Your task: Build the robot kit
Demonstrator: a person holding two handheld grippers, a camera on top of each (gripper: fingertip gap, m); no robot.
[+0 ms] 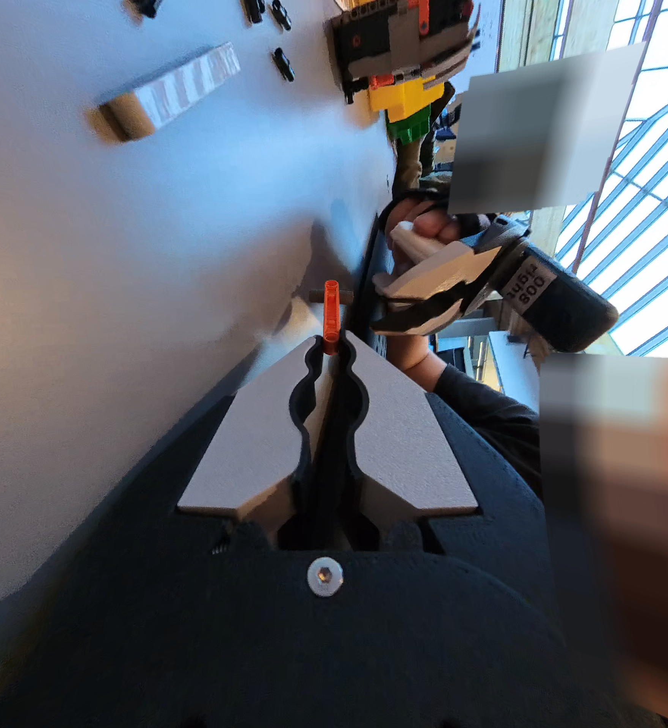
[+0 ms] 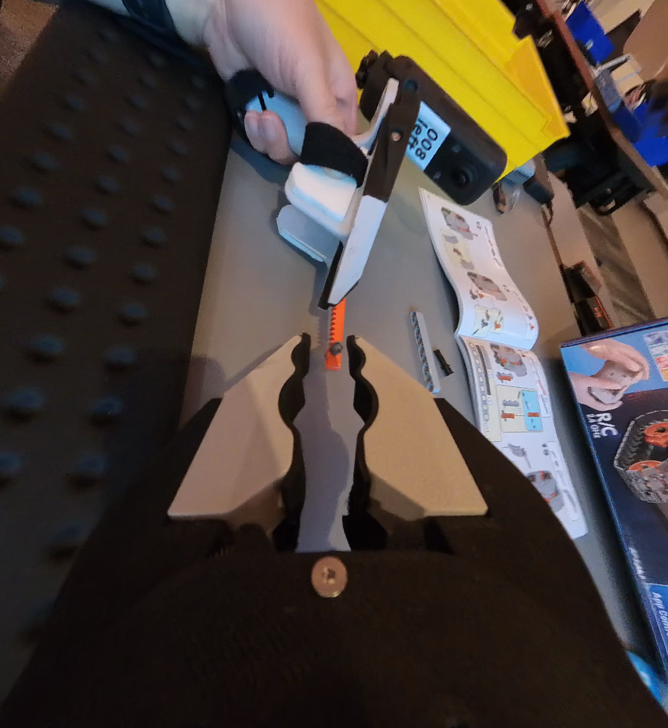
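My left gripper [image 1: 330, 342] is shut on the lower end of a small orange toothed beam [image 1: 330, 309] and holds it above the table. A short grey pin [image 1: 318, 294] crosses the beam near its top. My right gripper [image 2: 327, 342] is open by a narrow gap. The orange beam [image 2: 335, 335] and the grey pin's end [image 2: 336, 347] sit between its tips without touching them. The left gripper [image 2: 329, 302] shows side-on in the right wrist view, and the right gripper [image 1: 377, 305] shows beside the pin's right end in the left wrist view.
A part-built brick model [image 1: 395, 47], a white beam [image 1: 175, 90] and black pins [image 1: 283, 65] lie on the white table. The right wrist view shows an open instruction booklet [image 2: 494, 315], a blue box [image 2: 639, 453], yellow bins [image 2: 462, 59], a white beam [image 2: 425, 350] and a black studded mat [image 2: 68, 275]. Less than 4 cm separates the two grippers' tips. My right tips are roughly 25 cm from the part-built brick model [image 1: 395, 47].
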